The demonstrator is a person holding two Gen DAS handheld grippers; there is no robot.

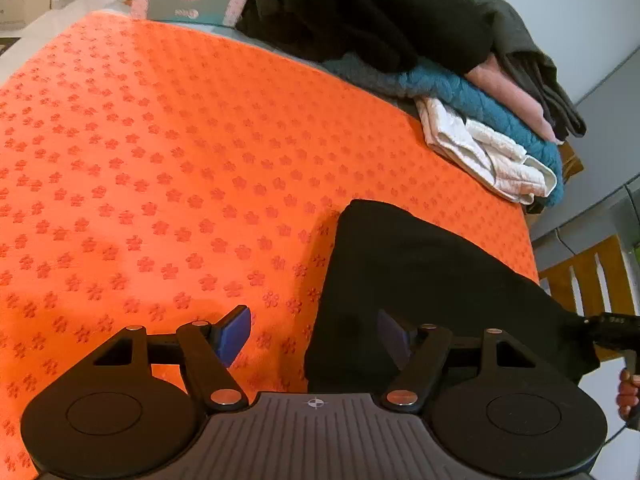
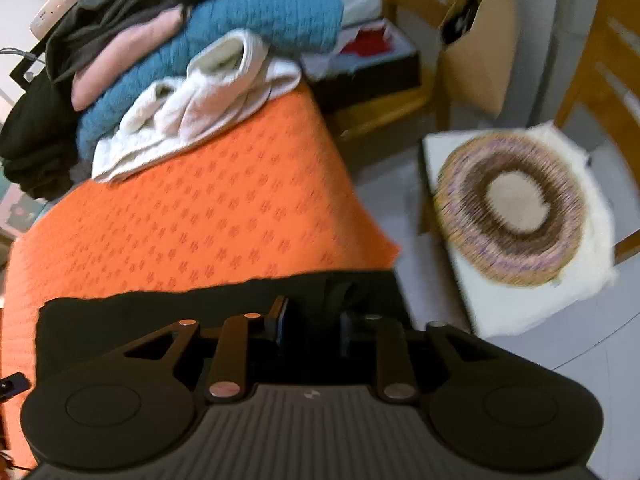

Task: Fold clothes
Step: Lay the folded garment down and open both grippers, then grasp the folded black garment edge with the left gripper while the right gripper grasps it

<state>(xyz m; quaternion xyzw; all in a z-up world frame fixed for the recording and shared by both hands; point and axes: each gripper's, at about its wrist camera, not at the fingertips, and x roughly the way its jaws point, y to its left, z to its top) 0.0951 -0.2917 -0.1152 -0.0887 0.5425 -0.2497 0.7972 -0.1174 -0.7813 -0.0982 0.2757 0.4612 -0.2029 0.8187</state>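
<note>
A black garment (image 1: 424, 280) lies on the orange flowered cover (image 1: 180, 168) at its near right corner. My left gripper (image 1: 316, 336) is open over the garment's left edge, with its right finger above the cloth and its left finger (image 1: 236, 336) over bare cover. In the right wrist view the same black garment (image 2: 160, 312) stretches across the cover's near edge. My right gripper (image 2: 314, 326) sits low over it, jaws part open with dark cloth between them; whether they touch it I cannot tell.
A pile of clothes sits at the far side: black (image 1: 360, 12), teal knit (image 1: 480, 108), pink (image 1: 508, 88), white towel (image 1: 484, 156). Beside the bed stand a wooden chair (image 2: 600, 60) with a round patterned cushion (image 2: 512, 208), a cardboard box (image 2: 476, 48) and a dark box (image 2: 368, 60).
</note>
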